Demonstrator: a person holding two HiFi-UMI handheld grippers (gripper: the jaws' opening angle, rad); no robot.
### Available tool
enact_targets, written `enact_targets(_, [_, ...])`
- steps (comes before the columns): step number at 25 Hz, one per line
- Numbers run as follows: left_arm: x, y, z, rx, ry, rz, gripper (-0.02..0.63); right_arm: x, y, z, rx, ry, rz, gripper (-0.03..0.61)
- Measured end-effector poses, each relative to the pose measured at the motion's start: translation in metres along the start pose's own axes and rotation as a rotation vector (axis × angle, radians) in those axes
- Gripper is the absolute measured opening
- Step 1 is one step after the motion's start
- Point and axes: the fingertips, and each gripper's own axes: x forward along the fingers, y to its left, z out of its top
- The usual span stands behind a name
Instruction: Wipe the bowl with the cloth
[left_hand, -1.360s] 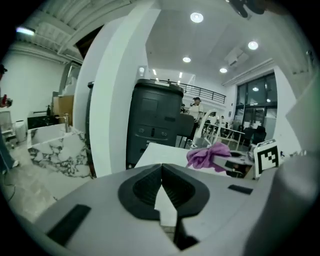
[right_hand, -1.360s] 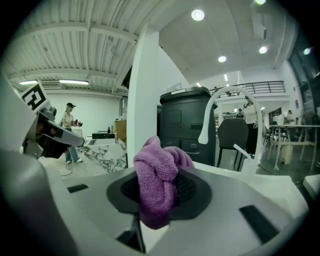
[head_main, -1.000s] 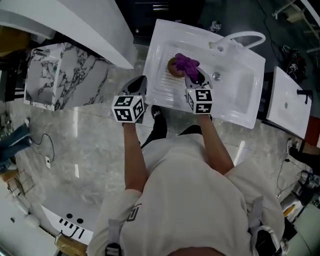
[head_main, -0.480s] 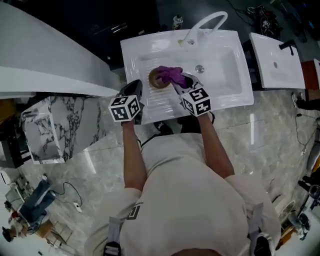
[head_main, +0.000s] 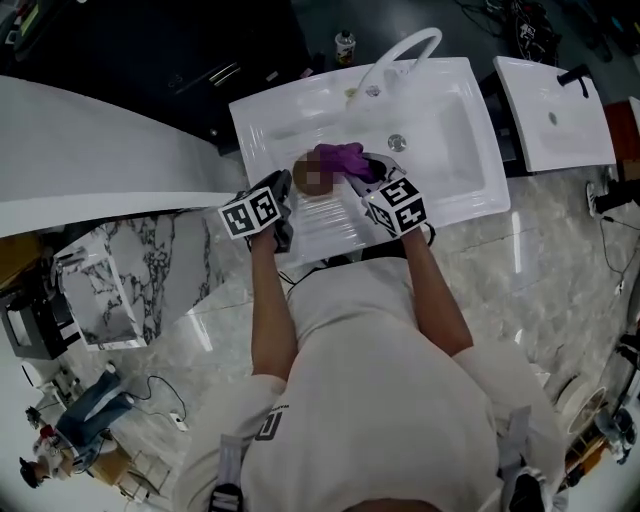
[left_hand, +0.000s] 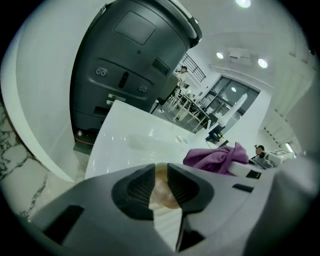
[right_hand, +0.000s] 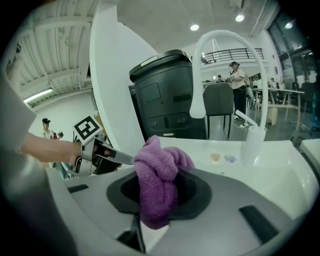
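Note:
A tan bowl (head_main: 312, 178) sits on the ribbed drainboard of the white sink (head_main: 450, 110). My right gripper (head_main: 366, 172) is shut on a purple cloth (head_main: 342, 157) and holds it against the bowl's right side; in the right gripper view the cloth (right_hand: 157, 180) bulges up out of the jaws. My left gripper (head_main: 287, 196) is at the bowl's left edge. Its jaws are opening, and in the left gripper view the bowl (left_hand: 162, 192) shows in the narrow gap between them, with the cloth (left_hand: 215, 157) behind it. I cannot tell whether the pads touch the bowl.
A curved white faucet (head_main: 400, 55) rises behind the basin. A black bin (left_hand: 130, 65) stands beyond the sink's far left side. A second white basin (head_main: 555, 100) lies to the right, a marble block (head_main: 110, 280) to the left. The person stands at the sink's front edge.
The head view has swung, so the sink sits higher and more central. My left gripper has moved in from the sink's front edge to the bowl's left side. The right gripper stays with the cloth at the bowl.

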Motion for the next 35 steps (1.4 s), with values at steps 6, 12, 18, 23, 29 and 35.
enact_targets(6, [0.030, 0.005, -0.019, -0.015, 0.114, 0.050, 0.117, 0.002, -0.019, -0.001, 0.002, 0.022, 0.032, 0.091])
enact_targets(12, [0.047, 0.015, -0.029, -0.040, 0.195, 0.111, 0.115, -0.002, -0.031, -0.006, 0.033, 0.034, 0.064, 0.091])
enact_targets(18, [0.062, 0.022, -0.038, 0.008, 0.308, 0.124, 0.090, -0.001, -0.034, -0.012, 0.039, 0.062, 0.107, 0.091])
enact_targets(23, [0.063, 0.022, -0.034, 0.073, 0.312, 0.154, 0.021, 0.000, -0.023, -0.007, 0.012, 0.059, 0.152, 0.091])
enact_targets(29, [0.042, 0.008, 0.007, 0.205, 0.100, 0.249, 0.021, 0.013, 0.005, 0.008, -0.062, 0.042, 0.221, 0.091])
enact_targets(35, [0.009, -0.021, 0.048, 0.285, -0.129, 0.292, 0.020, 0.046, 0.041, 0.021, -0.255, 0.085, 0.214, 0.089])
